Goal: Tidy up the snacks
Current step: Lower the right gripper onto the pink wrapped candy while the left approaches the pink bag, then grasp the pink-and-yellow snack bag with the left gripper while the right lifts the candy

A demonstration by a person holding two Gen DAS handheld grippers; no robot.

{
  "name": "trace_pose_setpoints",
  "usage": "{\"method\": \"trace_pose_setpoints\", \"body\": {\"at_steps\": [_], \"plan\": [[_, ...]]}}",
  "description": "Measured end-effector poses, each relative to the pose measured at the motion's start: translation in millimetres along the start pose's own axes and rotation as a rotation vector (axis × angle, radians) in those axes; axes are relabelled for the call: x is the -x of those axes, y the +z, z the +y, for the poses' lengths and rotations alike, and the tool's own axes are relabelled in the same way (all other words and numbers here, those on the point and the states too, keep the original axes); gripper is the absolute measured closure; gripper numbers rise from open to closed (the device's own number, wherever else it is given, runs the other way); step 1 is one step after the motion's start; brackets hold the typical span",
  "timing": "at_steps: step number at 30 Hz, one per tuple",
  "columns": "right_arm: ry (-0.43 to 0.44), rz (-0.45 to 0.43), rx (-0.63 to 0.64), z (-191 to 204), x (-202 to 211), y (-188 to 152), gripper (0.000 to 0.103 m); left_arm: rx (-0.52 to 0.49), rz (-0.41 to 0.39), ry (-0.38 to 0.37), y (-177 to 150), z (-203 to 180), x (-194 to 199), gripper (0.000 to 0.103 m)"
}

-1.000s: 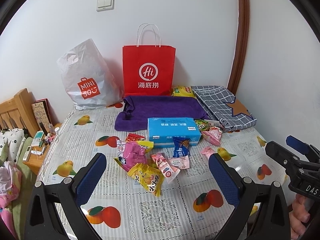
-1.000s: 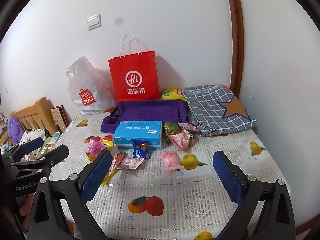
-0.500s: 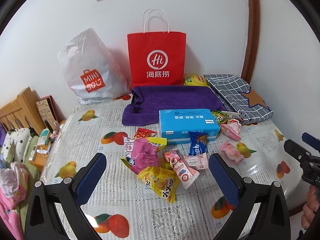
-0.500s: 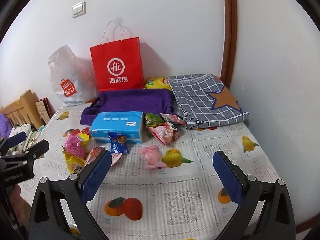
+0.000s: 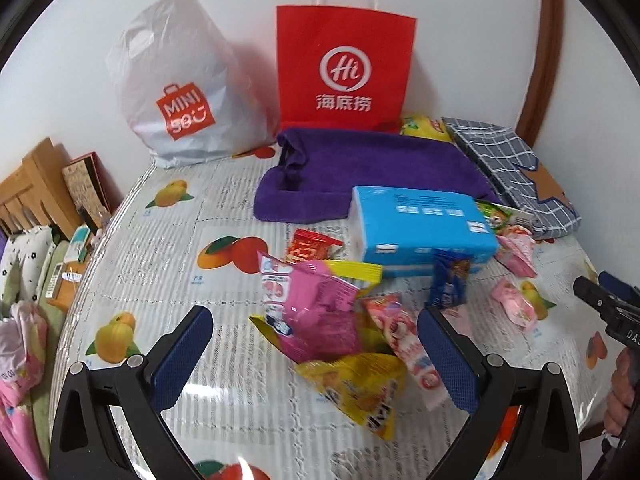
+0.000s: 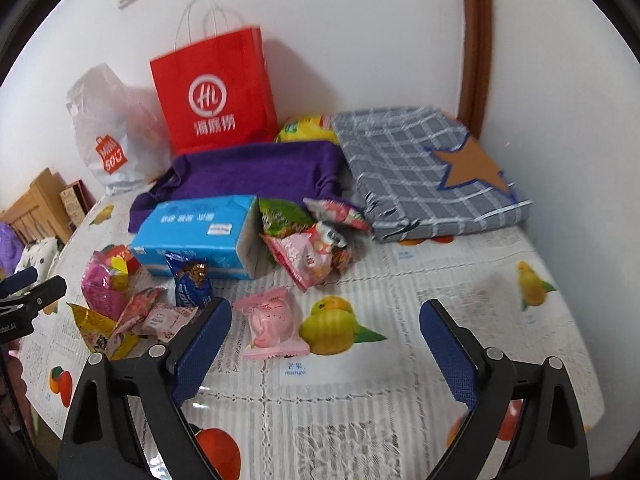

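Note:
Several snack packets lie loose on the table in front of a blue tissue box (image 5: 420,232) (image 6: 200,236). In the left wrist view a magenta packet (image 5: 320,312) and a yellow packet (image 5: 360,384) lie between the fingers of my open, empty left gripper (image 5: 316,356), which hovers just above them. A dark blue packet (image 5: 448,280) (image 6: 190,282) leans on the box. My right gripper (image 6: 324,344) is open and empty, above a pink round-snack packet (image 6: 270,322) near its left finger. More pink and green packets (image 6: 308,248) sit right of the box.
A red paper bag (image 5: 344,72) (image 6: 214,96) and a white MINISO plastic bag (image 5: 180,92) stand against the back wall. A purple towel (image 5: 368,168) and a grey checked cloth (image 6: 420,176) lie behind the box. A wooden bed frame (image 5: 28,184) is left of the table.
Both grippers have moved forward and lower toward the snacks, so the packets look larger. The left one has come over the magenta and yellow packets. Both stayed open.

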State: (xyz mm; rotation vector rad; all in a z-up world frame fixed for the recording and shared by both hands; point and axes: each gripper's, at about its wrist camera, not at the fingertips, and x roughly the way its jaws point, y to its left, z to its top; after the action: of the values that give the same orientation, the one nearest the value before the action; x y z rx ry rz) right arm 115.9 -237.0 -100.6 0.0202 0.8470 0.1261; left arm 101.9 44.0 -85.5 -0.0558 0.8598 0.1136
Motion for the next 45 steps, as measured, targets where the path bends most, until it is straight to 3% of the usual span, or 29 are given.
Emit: {"method": "trace_pose_setpoints", "body": {"at_steps": [2,13,15,18,27,37,45], "plan": [[0.036,0.015,-0.007,1.2,-12.9,0.0,0.008,0.015,0.011,0.000,1.1,6.5,-7.1,0.001],[0.133,0.138,0.070,33.3,-73.5,-13.6,0.039,0.077,0.058,-0.019,-1.0,39.2,-25.8,0.001],[0.123,0.162,0.083,37.9,-83.4,-17.3,0.051,0.081,0.063,-0.023,-2.0,42.7,-26.8,0.001],[0.055,0.158,0.084,39.3,-90.5,-22.5,0.062,0.081,0.072,-0.030,-2.6,44.3,-30.3,0.001],[0.013,0.096,0.153,45.8,-86.7,-34.2,0.062,0.030,0.119,-0.081,1.2,25.0,-62.4,0.001],[0.015,0.096,0.136,42.9,-88.0,-32.5,0.061,0.006,0.157,-0.087,-2.0,12.1,-89.3,0.001],[0.026,0.097,0.129,41.7,-88.3,-31.8,0.060,-0.009,0.144,-0.089,-4.0,14.1,-86.9,0.017]]}}
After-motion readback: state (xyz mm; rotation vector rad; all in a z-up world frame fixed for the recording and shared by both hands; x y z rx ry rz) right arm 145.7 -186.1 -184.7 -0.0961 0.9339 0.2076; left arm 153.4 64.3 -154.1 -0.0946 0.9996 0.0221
